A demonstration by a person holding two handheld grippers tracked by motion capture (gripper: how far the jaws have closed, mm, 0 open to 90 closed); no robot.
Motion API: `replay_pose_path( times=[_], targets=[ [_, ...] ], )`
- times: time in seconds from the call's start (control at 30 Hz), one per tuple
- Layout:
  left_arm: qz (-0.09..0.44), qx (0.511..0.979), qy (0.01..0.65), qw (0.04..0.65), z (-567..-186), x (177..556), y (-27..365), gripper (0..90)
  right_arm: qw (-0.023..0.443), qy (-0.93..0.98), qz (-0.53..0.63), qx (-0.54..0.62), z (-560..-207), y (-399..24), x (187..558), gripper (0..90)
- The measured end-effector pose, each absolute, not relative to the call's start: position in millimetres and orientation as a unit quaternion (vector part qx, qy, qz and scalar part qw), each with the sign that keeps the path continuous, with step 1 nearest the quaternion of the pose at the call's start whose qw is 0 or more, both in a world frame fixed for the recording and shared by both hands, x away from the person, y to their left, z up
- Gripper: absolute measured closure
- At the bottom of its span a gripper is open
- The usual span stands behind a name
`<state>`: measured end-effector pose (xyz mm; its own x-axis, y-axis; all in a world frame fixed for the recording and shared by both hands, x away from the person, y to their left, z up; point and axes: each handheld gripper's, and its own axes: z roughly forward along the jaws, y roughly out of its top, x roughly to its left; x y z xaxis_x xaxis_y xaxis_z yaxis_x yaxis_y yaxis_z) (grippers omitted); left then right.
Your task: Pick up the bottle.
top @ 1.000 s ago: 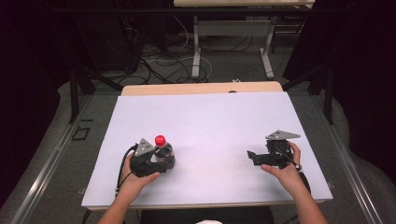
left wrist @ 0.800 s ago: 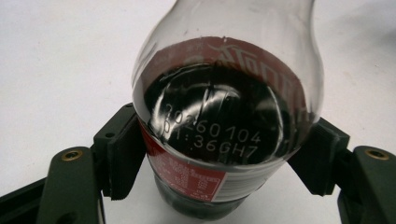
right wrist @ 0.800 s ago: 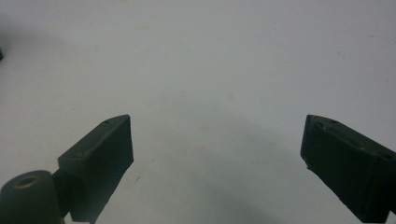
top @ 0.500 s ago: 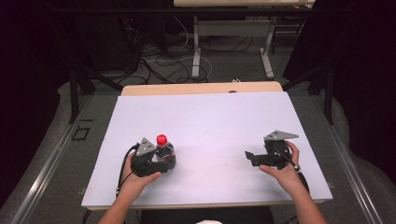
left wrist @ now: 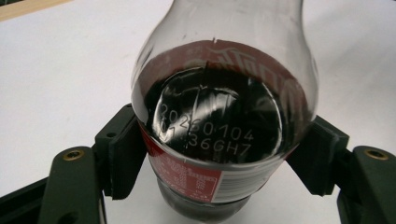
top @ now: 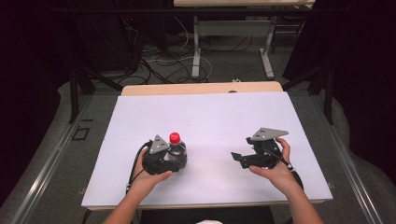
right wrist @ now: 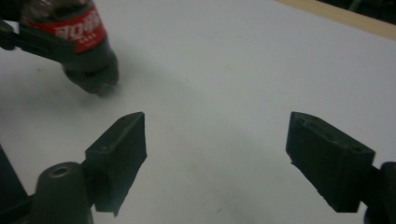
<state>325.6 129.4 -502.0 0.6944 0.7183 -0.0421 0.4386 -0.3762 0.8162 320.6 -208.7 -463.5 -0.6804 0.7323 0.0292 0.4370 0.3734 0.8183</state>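
A small cola bottle [top: 176,148] with a red cap and red label stands at the front left of the white table [top: 210,112]. My left gripper [top: 180,157] is shut on it. In the left gripper view the two black pads press the bottle [left wrist: 224,116] on either side at the label, with my left gripper [left wrist: 224,165] around its body. My right gripper [top: 237,157] hovers at the front right, pointing left toward the bottle [right wrist: 79,32]. Its jaws have just been closing. In the right gripper view, my right gripper [right wrist: 215,154] still stands open over bare table.
A wooden strip [top: 201,88] runs along the table's far edge. Beyond it, cables [top: 154,60] and metal table legs [top: 196,42] lie on the dark floor. White tabletop stretches between and behind the two grippers.
My left gripper has shifted a little to the right with the bottle in it. My right hand has moved slightly left toward the table's middle.
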Motion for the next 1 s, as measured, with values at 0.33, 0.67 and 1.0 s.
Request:
replay_pose_path(
  times=[0.33,0.67,1.0],
  targets=[
    [0.154,0.831,0.318,0.43,-494.5,324.5,94.0,28.9,0.182,0.804,0.46,0.329,-426.3,-179.1,312.3,27.7],
    [0.144,0.838,0.298,0.434,-497.6,323.4,68.9,29.0,0.177,0.808,0.468,0.312,-413.2,-163.3,309.9,33.2],
    [0.133,0.848,0.281,0.429,-503.6,319.8,53.7,28.9,0.163,0.81,0.469,0.311,-412.8,-153.7,306.8,45.2]
  ],
)
